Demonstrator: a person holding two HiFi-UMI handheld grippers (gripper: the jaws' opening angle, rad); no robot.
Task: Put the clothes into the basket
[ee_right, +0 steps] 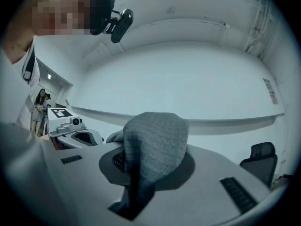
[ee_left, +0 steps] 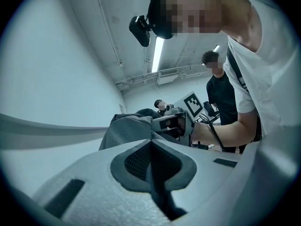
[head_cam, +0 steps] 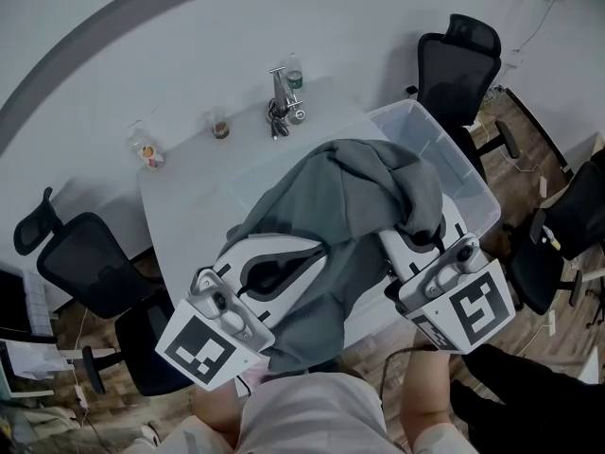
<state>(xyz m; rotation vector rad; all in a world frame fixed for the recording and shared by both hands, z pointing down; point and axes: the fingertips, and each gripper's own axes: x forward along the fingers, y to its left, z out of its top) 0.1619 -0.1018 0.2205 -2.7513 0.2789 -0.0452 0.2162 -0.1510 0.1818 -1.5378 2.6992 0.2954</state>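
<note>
A grey knitted garment [head_cam: 354,206] hangs in the air between my two grippers, over the near edge of the white table [head_cam: 189,197]. Its right part lies over the clear plastic basket [head_cam: 473,183], whose rim shows at the table's right side. My left gripper [head_cam: 317,249] holds the garment's left side, jaws closed, with the cloth [ee_left: 127,126] rising just past the tips [ee_left: 151,140]. My right gripper [head_cam: 392,235] is shut on a thick fold of the garment [ee_right: 155,145], which bulges up between its jaws. A long flap hangs down between the grippers.
Black office chairs stand at the far right [head_cam: 458,64], the right [head_cam: 567,225] and the near left [head_cam: 85,272]. On the table's far edge are a metal object with keys [head_cam: 282,102], a small cup [head_cam: 219,126] and a bottle [head_cam: 145,149]. A second person [ee_left: 221,93] stands behind.
</note>
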